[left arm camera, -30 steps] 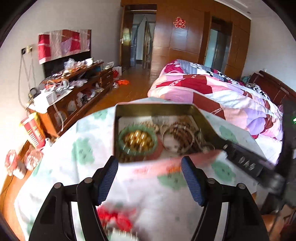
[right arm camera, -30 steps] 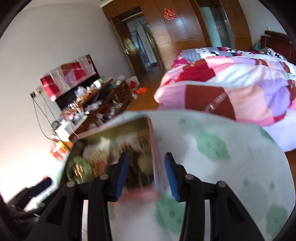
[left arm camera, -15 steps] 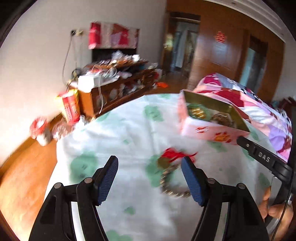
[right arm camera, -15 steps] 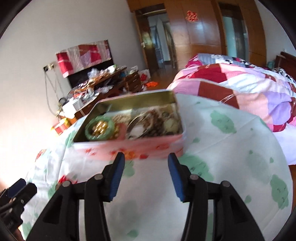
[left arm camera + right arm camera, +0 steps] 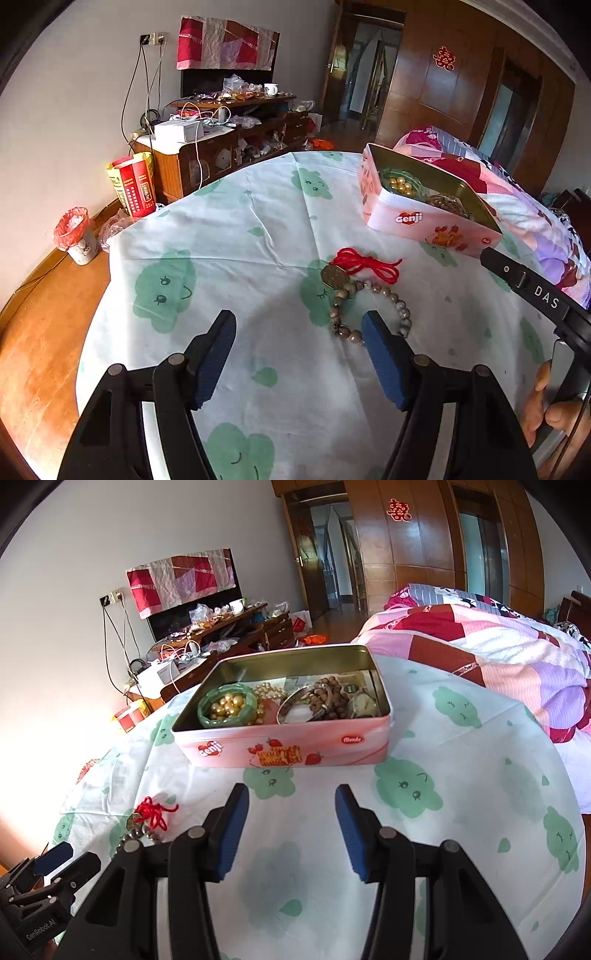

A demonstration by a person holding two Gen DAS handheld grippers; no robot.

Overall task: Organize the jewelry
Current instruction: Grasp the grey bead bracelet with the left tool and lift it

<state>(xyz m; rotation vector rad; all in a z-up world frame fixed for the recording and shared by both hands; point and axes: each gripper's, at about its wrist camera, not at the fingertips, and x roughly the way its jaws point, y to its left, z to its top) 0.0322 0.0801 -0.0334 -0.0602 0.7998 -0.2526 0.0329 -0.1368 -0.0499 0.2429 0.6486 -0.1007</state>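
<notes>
A pink biscuit tin (image 5: 280, 746) stands open on the tablecloth, holding a green bangle with gold beads (image 5: 226, 706), brown bead bracelets (image 5: 328, 701) and other pieces. My right gripper (image 5: 291, 794) is open just in front of the tin, with only cloth between its fingers. A grey-brown bead bracelet (image 5: 369, 302) with a coin and a red cord (image 5: 365, 264) lies loose on the cloth. My left gripper (image 5: 298, 321) hovers open just short of it; the right blue pad (image 5: 380, 354) covers part of the bracelet. In the left wrist view the tin (image 5: 424, 218) stands beyond, to the right.
The round table carries a white cloth with green clouds (image 5: 229, 236). A bed with a pink and red quilt (image 5: 480, 650) lies behind it on the right. A cluttered TV cabinet (image 5: 221, 147), a red box (image 5: 133, 184) and a small bin (image 5: 75, 236) line the left wall.
My left gripper swung left and down from the tin to the loose bracelet. My right gripper drew back from the tin's wall, which stood between its jaws, and the jaws widened a little.
</notes>
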